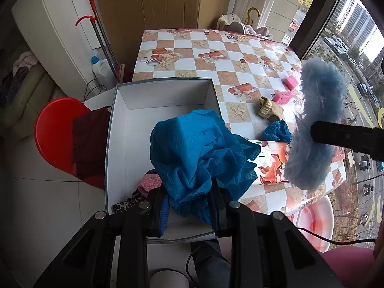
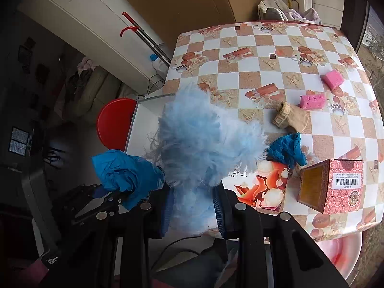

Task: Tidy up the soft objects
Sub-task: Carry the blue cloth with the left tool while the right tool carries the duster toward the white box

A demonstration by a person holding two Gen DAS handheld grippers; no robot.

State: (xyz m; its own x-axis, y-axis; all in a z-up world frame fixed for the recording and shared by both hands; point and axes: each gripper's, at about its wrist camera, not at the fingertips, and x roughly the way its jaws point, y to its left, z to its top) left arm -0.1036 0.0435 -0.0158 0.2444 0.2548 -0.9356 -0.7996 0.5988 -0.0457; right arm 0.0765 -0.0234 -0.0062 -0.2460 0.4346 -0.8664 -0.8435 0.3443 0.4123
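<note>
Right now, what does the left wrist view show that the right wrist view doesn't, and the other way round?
Left wrist only: the inside of the white box, with pink and leopard-print cloth at its bottom. Right wrist only: the small red carton on the table. Both show the left gripper shut on the blue cloth, the right gripper shut on the fluffy duster, and the pink sponges.

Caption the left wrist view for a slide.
Left gripper holds a blue cloth above the white box; right gripper carries a fluffy blue duster.
</note>
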